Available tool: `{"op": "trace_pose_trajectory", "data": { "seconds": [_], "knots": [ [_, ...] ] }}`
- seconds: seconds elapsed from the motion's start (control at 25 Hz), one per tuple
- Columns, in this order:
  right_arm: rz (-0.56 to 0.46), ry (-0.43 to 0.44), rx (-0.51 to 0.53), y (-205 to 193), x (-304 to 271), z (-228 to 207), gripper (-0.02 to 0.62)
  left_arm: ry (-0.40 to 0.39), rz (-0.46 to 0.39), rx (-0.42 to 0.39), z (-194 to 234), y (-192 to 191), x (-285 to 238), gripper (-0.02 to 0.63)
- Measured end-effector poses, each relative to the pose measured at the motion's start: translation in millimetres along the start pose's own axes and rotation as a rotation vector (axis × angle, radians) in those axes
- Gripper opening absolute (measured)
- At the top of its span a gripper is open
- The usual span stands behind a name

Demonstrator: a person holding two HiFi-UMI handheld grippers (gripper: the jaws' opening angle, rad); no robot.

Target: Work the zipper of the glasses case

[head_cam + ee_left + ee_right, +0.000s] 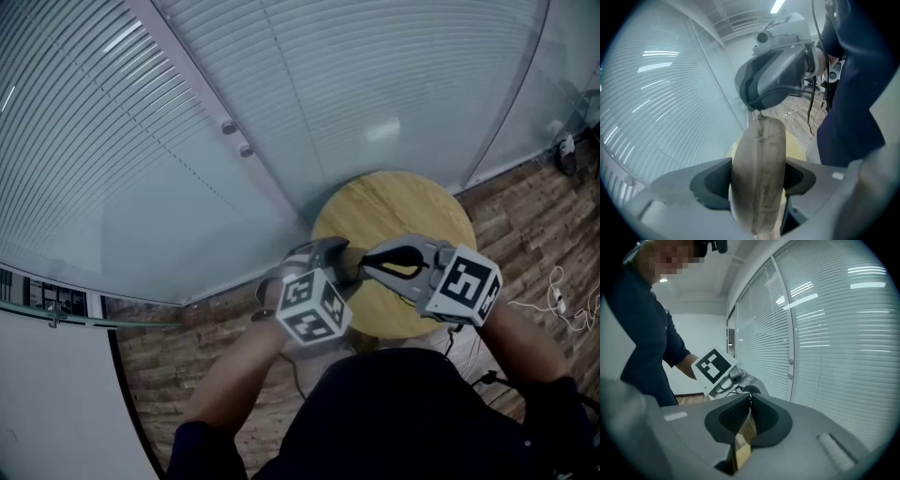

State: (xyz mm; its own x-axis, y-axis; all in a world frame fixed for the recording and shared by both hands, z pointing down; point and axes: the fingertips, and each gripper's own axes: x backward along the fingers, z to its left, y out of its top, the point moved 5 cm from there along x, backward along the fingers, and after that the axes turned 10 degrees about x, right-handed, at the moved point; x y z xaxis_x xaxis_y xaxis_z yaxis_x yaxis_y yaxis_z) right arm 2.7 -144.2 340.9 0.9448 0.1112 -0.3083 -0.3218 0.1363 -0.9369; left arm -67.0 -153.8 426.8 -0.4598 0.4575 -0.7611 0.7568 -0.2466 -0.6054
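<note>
Glasses case (746, 161) fills the middle of the left gripper view, standing on end with its tan fabric side toward the camera. The left gripper (757, 187) clamps it, one dark pad pressing on each side. A zipper (761, 150) runs straight up the middle of the case. At its far top end sits the small zipper pull (760, 118), where the tips of the right gripper (759, 111) meet it. Behind the case shows a strip of the yellow round table (799, 147), and a dark sleeve (862, 93) fills the right side.

In the right gripper view the two black jaws are pressed together at their tips, with only a thin sliver of something pinched there. Tan wood shows through the gap lower down. Just beyond the tips is the left gripper's marker cube (712, 365), and slatted blinds (834, 333) cover the window to the right.

From the head view both grippers meet nose to nose over the near edge of the table, the left one pointing steeply down. The case is almost wholly hidden between them, held above the tabletop. Wooden plank floor (525, 216) lies around the table, with a white cable (553, 291) on it at the right
</note>
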Motion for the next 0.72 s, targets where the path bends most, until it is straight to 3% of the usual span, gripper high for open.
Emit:
{"op": "trace_pose_trajectory", "data": {
  "seconds": [0.12,0.32,0.48,0.72],
  "knots": [
    [-0.114,-0.015,-0.03,9,17,-8,0.018,-0.093,-0.095,0.107,1,12,8,0.31],
    [-0.232,-0.034,-0.115,11,37,-13,0.017,-0.154,-0.172,0.164,-4,28,11,0.308],
    [-0.398,-0.02,-0.23,22,54,-24,0.015,-0.301,-0.298,0.253,-5,53,26,0.305],
    [-0.492,-0.01,-0.226,42,70,-29,0.015,-0.344,-0.386,0.256,-2,74,44,0.302]
  ]
}}
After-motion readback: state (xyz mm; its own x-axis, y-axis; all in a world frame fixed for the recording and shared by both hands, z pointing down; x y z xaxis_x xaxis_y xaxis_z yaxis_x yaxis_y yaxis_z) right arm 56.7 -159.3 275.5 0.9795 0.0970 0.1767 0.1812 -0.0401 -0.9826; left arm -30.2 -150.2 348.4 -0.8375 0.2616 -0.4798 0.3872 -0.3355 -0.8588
